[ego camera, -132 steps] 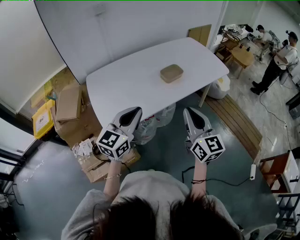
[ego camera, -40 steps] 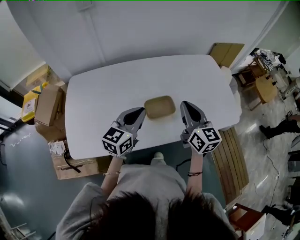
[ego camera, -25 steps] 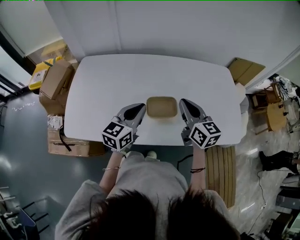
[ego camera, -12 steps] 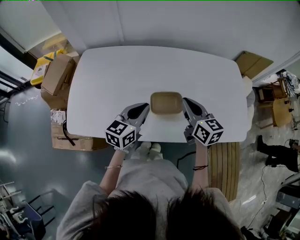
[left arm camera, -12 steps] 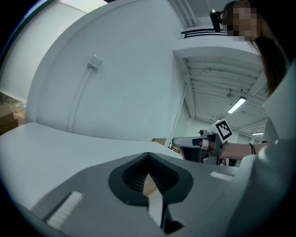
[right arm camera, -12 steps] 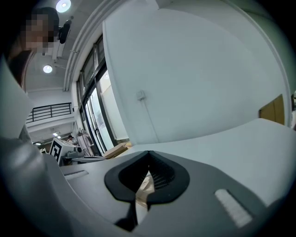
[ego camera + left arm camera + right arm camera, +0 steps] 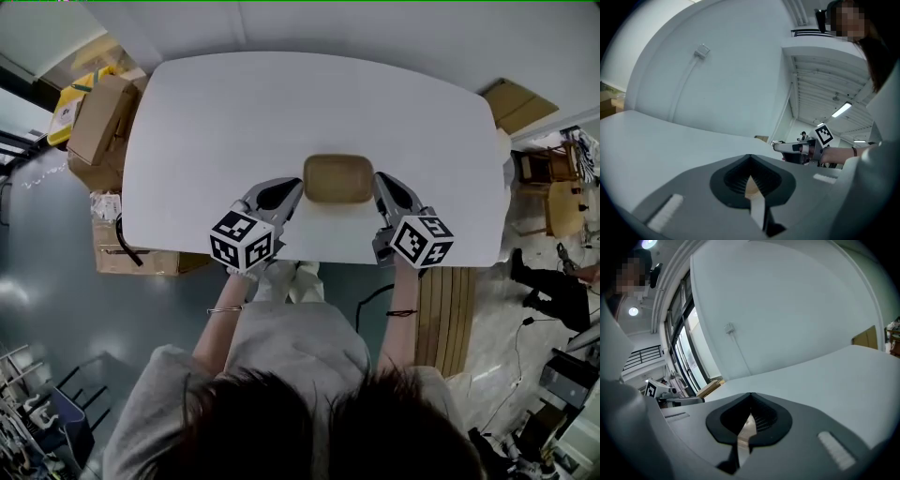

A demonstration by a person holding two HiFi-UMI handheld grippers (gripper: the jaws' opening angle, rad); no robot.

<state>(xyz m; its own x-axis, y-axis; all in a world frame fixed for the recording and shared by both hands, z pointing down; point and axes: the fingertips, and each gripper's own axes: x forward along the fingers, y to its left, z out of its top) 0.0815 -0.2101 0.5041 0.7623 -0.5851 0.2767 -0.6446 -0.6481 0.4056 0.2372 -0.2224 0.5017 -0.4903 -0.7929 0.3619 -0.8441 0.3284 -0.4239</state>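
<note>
Over the past five seconds the person has stepped from the open floor up to the white table (image 7: 187, 141), and both tongs, which then hung short of its edge, now sit over its near side. The table is rounded at the corners and fills the upper half of the head view. To its left, on the dark floor, lie stacked cardboard cartons (image 7: 98, 117) with a yellow carton (image 7: 67, 101) behind them. To its right, a run of wooden slats (image 7: 441, 309) stretches along the floor.

The left tongs (image 7: 292, 190) and the right tongs (image 7: 380, 184) angle inward from either side, each carrying its marker cube (image 7: 242, 240) at the wrist end. Between their tips sits a tan box (image 7: 338, 178), low and rounded at the corners. It lies near the table's front edge and roughly midway along it. Each tip stands just beside an end of the box; whether either one touches it cannot be told from above.

In both gripper views the jaws are drawn together to a thin slit with nothing gripped between them. Only a tan sliver shows through each slit. From the left gripper view, the right tongs appear across the tabletop, level with it. A cable box (image 7: 701, 50) is fixed to the pale wall beyond.
</note>
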